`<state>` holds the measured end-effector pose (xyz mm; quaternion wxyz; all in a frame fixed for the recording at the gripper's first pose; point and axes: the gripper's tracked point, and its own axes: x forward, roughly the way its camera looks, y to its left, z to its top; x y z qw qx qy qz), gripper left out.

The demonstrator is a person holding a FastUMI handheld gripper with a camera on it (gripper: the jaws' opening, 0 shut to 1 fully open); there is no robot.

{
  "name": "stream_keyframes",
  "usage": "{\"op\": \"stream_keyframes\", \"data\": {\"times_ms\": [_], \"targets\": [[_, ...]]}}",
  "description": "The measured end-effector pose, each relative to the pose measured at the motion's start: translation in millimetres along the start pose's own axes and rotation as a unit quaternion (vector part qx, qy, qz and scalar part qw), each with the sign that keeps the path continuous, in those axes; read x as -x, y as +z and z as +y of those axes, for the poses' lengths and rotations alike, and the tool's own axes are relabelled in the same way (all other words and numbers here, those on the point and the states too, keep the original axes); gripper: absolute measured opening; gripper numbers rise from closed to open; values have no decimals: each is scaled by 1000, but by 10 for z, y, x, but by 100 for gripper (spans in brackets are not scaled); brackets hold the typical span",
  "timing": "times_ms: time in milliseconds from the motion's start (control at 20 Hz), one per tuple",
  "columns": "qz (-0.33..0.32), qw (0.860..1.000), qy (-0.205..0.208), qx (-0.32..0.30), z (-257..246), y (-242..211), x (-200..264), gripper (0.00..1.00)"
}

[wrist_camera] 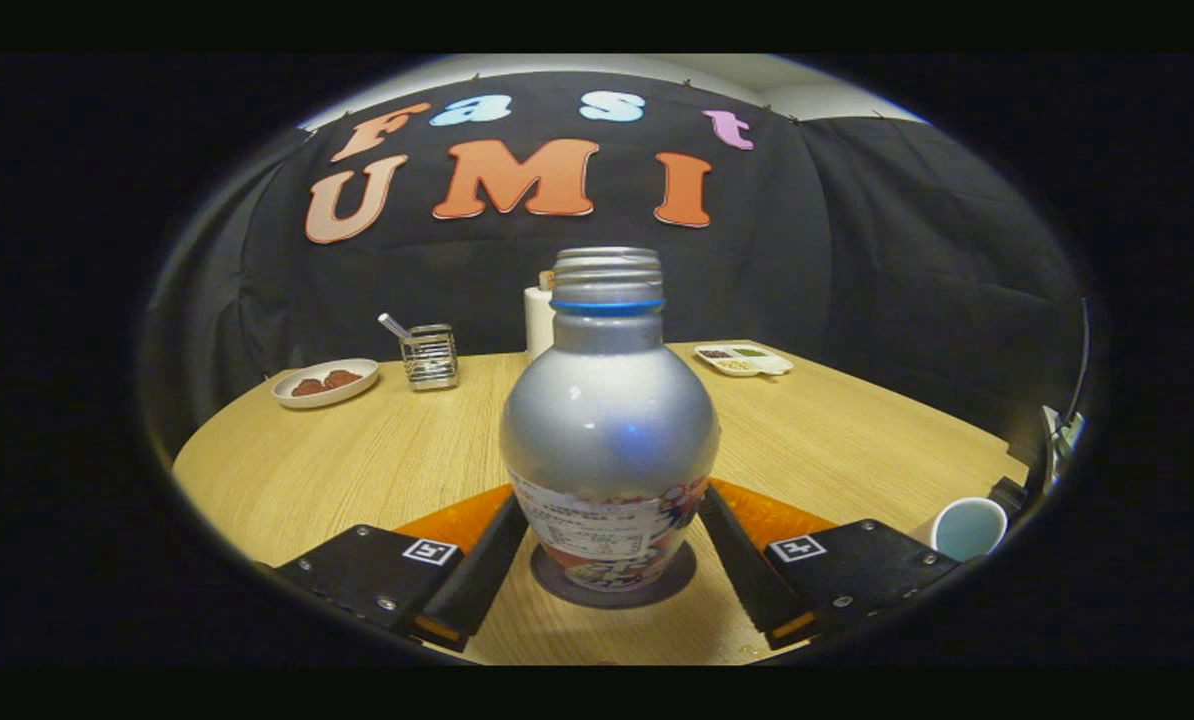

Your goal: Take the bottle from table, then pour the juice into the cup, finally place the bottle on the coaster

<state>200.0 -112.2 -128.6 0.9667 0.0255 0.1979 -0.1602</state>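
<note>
Wood table [357,460] – coaster [557,590], cup [967,527], plate [325,383], rack [429,357]

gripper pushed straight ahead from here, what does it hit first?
The bottle: it stands on the coaster between the fingers of the gripper, which look slightly apart from its sides. Contact unclear.

low on the hand-held gripper [609,560], facing forward, close over the table [357,460].

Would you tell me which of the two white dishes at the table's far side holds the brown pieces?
The round plate beside the wire holder; the other, a tray, is divided.
</note>
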Motion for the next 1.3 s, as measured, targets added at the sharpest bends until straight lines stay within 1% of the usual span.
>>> {"op": "stream_keyframes", "data": {"times_ms": [200,400,500,600,800,950,1150,1300], "targets": [[-6,1000,2,-28,-65,41,205,97],[-9,999,-12,-46,-164,47,521,97],[-19,998,10,-61,-99,44,737,97],[-43,996,29,-71,-37,84,955,97],[-70,995,41,-49,60,108,1344,97],[-94,990,73,-72,285,209,1634,97],[-93,989,96,-70,510,107,1834,97],[-104,985,126,-57,718,107,2004,97]]}}
